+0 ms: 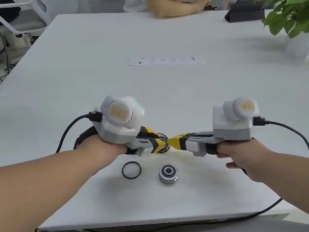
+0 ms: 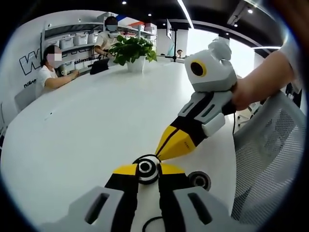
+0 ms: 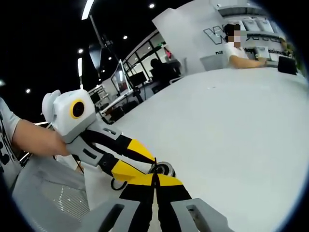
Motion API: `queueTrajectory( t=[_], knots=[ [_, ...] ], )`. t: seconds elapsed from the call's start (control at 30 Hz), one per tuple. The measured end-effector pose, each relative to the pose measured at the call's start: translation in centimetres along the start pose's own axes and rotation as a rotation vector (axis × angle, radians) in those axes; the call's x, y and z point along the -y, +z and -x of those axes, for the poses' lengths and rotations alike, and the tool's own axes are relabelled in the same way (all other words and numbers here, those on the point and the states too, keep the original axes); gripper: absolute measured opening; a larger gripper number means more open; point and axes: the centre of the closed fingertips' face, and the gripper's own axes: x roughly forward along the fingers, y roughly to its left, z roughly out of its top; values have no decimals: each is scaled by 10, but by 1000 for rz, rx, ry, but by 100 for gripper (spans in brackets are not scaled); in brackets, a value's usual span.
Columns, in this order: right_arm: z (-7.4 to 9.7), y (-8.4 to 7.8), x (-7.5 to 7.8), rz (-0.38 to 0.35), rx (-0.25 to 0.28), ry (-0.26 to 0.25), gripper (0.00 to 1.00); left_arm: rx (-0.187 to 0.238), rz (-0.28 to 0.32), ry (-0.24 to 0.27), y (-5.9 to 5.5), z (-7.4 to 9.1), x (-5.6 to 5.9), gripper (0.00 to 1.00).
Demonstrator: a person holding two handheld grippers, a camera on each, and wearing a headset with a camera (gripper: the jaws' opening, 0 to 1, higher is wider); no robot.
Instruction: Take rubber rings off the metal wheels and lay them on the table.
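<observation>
Left gripper (image 2: 147,173): jaws clamped on 1 metal wheel (image 2: 146,166).
Right gripper (image 3: 155,177): jaws pressed together, tips at wheel rim.
Table (image 1: 96,72): 1 rubber ring (image 1: 122,170) laid beside another wheel (image 1: 168,173).

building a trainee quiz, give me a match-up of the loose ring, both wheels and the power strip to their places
1 loose rubber ring
2 bare wheel
3 ringed wheel
4 power strip

a in left gripper
b far across table
c near edge, left of bare wheel
d near edge, right of loose ring

Pairs: 1c, 2d, 3a, 4b
</observation>
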Motion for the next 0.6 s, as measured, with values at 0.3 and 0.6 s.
queueTrajectory(
  t=[0.3, 0.6],
  knots=[
    [3, 9, -6, -21, 21, 11, 0, 53, -19, -17, 8, 26, 6, 22],
    [5, 9, -15, 10, 13, 36, 0, 100, -32, -35, 17, 52, 12, 35]
  ],
)
